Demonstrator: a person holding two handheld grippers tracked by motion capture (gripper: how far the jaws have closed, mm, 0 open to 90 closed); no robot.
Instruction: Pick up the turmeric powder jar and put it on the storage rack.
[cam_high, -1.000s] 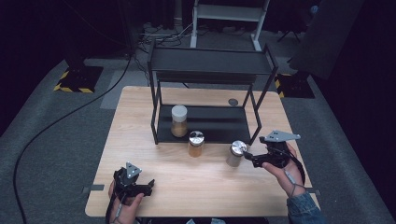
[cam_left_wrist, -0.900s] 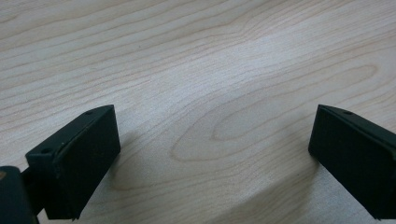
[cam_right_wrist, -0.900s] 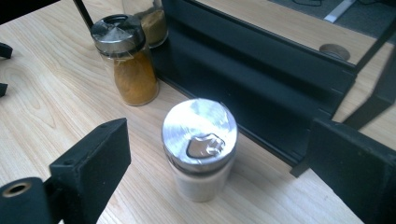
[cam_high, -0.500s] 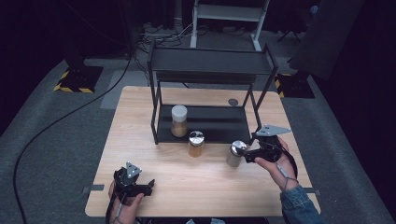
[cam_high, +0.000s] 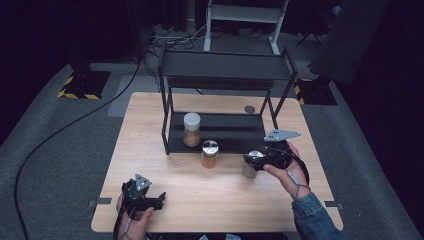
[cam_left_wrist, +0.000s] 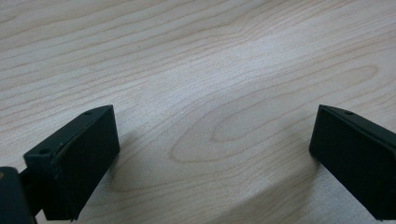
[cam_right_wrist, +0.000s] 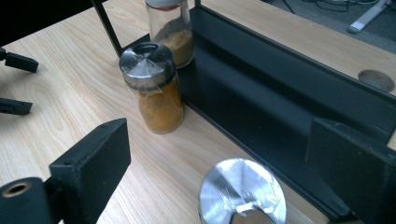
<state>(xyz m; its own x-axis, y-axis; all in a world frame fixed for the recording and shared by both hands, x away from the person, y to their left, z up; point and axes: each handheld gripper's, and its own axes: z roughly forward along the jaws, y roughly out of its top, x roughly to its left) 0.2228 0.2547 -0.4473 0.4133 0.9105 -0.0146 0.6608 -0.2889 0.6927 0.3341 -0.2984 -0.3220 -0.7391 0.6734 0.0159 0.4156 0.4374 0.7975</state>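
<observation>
Reaching for a jar is the step in hand, judging by how the right tool (cam_high: 251, 161) sits with its jaws spread around a silver-capped jar (cam_right_wrist: 243, 192) without pressing on it. On the wooden table (cam_high: 150, 125) stands a black rack (cam_high: 225, 65), and this jar stands on the table just in front of the rack's low shelf. Next the move likely calls for lowering the jaws to the glass below the cap, then closing them squarely. Only the shiny faceted cap shows clearly, so its contents cannot be told. A second jar (cam_right_wrist: 154, 88) of orange powder stands nearby. The left tool (cam_high: 150, 200) rests open, holding nothing
</observation>
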